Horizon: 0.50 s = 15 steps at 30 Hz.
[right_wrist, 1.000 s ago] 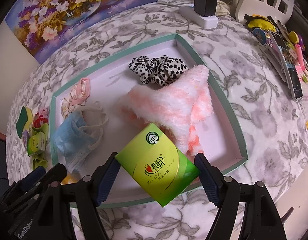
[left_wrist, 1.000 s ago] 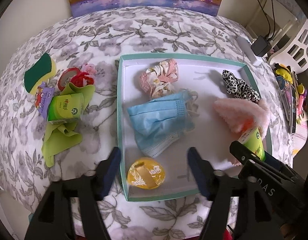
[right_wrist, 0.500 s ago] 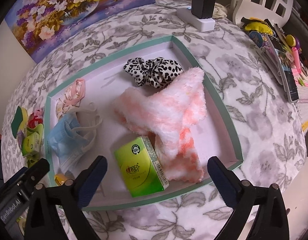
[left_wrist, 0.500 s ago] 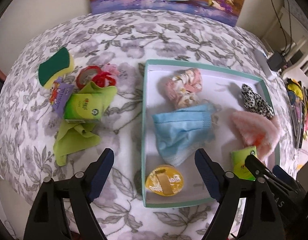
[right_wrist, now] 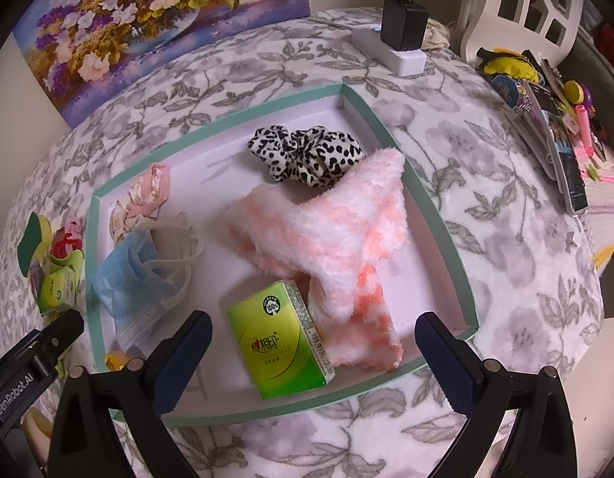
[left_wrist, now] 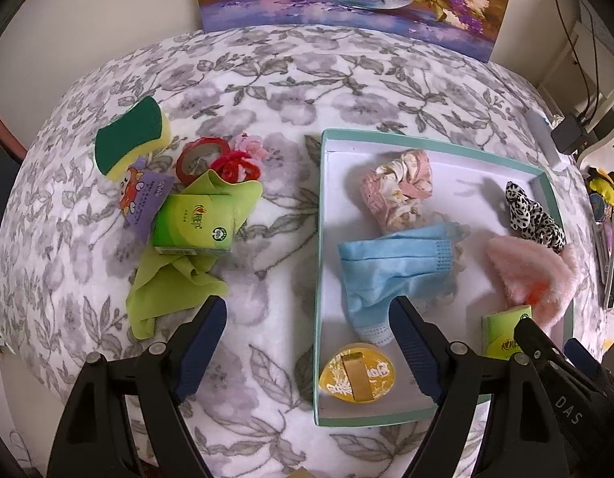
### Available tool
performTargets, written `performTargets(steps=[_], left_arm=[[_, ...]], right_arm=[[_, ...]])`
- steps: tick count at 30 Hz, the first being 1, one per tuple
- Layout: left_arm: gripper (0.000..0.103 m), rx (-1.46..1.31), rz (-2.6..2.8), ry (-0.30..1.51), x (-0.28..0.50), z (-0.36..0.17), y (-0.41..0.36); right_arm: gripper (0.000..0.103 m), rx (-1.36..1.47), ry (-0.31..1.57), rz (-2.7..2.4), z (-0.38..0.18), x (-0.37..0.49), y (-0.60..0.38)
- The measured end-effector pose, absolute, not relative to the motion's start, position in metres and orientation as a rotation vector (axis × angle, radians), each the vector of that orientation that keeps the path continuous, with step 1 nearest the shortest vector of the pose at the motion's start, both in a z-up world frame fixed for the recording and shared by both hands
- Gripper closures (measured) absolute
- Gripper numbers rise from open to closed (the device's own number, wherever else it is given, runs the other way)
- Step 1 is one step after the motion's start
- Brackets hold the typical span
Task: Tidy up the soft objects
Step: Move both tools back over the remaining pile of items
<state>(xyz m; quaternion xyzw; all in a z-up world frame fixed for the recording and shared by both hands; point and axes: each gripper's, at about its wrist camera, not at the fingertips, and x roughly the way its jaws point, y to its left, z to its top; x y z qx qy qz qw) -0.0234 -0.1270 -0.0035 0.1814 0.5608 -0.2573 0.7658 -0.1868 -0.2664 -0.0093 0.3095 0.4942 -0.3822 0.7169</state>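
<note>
Right claw (right_wrist: 313,332) stands spread (its jaws just opened) above the green tissue pack (right_wrist: 281,338) lying free in the tray (right_wrist: 442,219); left claw (left_wrist: 309,326) spread, empty.

we see the tray (left_wrist: 320,239) crowded on most sides; the blue mask (left_wrist: 390,267) fills its middle, the floral scrunchie (left_wrist: 398,187) sits behind it, the spotted scrunchie (right_wrist: 303,155) and fluffy pink cloth (right_wrist: 339,235) take the right side; the green tissue pack (right_wrist: 279,338) lies touching that cloth, and a yellow round pack (left_wrist: 356,372) holds the near left corner; bare floor shows along the far wall and near the front rim; left of the tray, a strip of flowered blanket (left_wrist: 275,279) lies open between its wall and the pile around the green cloth (left_wrist: 167,286).
</note>
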Motion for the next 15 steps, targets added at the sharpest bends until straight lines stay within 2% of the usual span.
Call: performTargets(steps=[15], left_arm=[[0.019, 0.33, -0.409, 1.21, 0.023, 0.004, -0.087]], right_arm=[[0.0, 0.56, 1.038, -0.798, 0.02, -0.149, -0.226]])
